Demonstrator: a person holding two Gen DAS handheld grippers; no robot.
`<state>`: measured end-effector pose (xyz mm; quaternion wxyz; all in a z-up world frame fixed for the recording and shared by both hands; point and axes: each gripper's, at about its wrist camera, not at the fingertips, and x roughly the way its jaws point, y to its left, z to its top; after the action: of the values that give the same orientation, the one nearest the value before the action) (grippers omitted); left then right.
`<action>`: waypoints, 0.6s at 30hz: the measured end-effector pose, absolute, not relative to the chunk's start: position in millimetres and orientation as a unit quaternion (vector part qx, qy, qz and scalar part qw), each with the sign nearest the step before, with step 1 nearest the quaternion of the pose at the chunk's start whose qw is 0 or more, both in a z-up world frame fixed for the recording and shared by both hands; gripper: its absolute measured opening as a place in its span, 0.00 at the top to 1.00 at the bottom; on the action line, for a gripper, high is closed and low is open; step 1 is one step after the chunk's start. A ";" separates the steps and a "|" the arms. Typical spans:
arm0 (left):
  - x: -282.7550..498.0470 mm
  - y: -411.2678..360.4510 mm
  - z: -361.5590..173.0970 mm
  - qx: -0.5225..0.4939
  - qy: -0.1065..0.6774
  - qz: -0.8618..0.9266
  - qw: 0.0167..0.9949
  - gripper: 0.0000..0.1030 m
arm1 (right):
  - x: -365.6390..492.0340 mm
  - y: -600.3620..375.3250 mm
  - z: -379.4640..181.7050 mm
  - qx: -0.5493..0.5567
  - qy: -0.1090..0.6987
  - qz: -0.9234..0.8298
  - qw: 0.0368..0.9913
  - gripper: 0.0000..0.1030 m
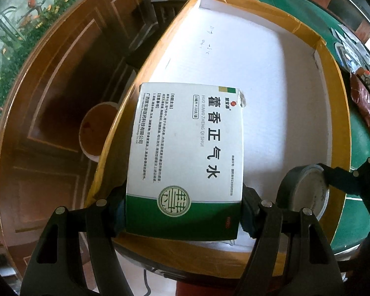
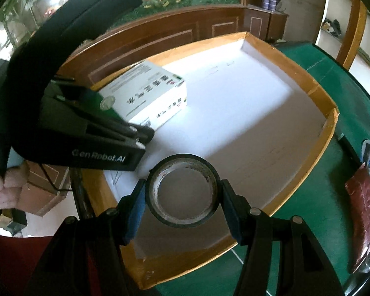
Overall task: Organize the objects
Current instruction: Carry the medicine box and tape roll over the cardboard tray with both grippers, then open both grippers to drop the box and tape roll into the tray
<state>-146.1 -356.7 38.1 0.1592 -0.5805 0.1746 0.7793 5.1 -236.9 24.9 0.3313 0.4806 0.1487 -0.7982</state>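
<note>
Left gripper (image 1: 185,218) clamps one medicine box (image 1: 187,145), right gripper (image 2: 182,197) clamps one tape roll (image 2: 182,192), over one tray (image 2: 305,79)

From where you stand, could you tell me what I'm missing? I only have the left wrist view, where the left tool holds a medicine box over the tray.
Observer: The roll of tape you glimpse at your right edge is clamped between both pads of the right tool.
Operator: Is anything inside the roll?
Observer: No, the white floor of the tray shows through its core.
Operator: Is my box down yet?
Observer: The medicine box looks to be resting on the tray floor near the far-left wall, the left tool clamping it.
</note>
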 end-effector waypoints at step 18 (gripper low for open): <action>-151.4 -357.9 35.3 -0.575 0.187 0.779 0.164 0.30 | -1.1 -245.3 7.6 0.485 0.176 -0.788 0.335 0.43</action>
<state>-151.4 -357.9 35.3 0.1644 -0.5751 0.1874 0.7792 -1.1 -245.3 7.6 0.3348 0.4854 0.1764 -0.7881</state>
